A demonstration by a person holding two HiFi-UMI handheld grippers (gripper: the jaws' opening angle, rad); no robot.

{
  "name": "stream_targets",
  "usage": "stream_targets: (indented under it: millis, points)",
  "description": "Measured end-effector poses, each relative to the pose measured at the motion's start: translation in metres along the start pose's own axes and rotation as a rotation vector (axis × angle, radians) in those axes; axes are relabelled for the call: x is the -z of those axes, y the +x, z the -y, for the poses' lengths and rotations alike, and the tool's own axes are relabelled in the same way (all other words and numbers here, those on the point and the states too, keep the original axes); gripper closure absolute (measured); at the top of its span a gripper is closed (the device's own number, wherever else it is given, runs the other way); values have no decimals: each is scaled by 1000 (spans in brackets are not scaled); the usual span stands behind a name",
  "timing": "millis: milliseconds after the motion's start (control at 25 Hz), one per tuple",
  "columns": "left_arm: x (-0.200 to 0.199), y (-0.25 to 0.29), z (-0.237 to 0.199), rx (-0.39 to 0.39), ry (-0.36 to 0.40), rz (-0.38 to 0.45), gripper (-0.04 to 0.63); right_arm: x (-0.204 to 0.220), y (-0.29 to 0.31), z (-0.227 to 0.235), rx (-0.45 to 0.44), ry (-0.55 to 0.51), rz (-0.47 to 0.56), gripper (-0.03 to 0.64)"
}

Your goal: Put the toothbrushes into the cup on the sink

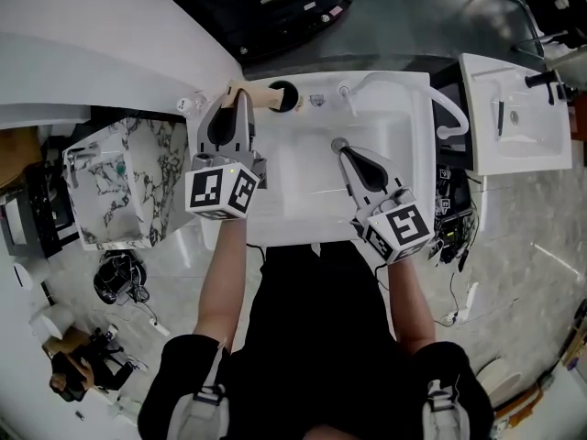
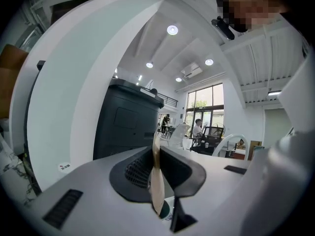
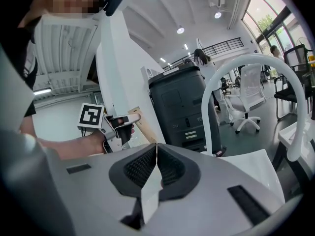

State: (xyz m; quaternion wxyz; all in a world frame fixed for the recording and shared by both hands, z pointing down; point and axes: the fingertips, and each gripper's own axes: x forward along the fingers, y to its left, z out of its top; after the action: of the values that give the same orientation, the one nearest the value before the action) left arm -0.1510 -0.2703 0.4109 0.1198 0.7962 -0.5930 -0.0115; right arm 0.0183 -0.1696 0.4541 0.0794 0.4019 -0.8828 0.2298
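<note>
Left gripper (image 1: 240,104): jaws clamped on beige wooden toothbrush (image 1: 260,94). Long axis crosswise, its end beside dark round cup (image 1: 284,97) at back of white sink surface (image 1: 307,223). Right gripper (image 1: 341,147): jaws closed, apparently empty, over basin. I judge left nearer cup.

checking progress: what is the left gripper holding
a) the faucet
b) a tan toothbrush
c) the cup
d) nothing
b: in its own view the left gripper has its jaws shut on a tan toothbrush, held up near the cup.
</note>
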Motion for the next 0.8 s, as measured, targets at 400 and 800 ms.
stream_targets:
  millis: [400,800]
  points:
    - [27,18,0,11,-37,-42,546,10,7,0,7,9,-35,584]
    - [53,23,1,15,-37,-79,545,13,9,-2,11,14,-44,584]
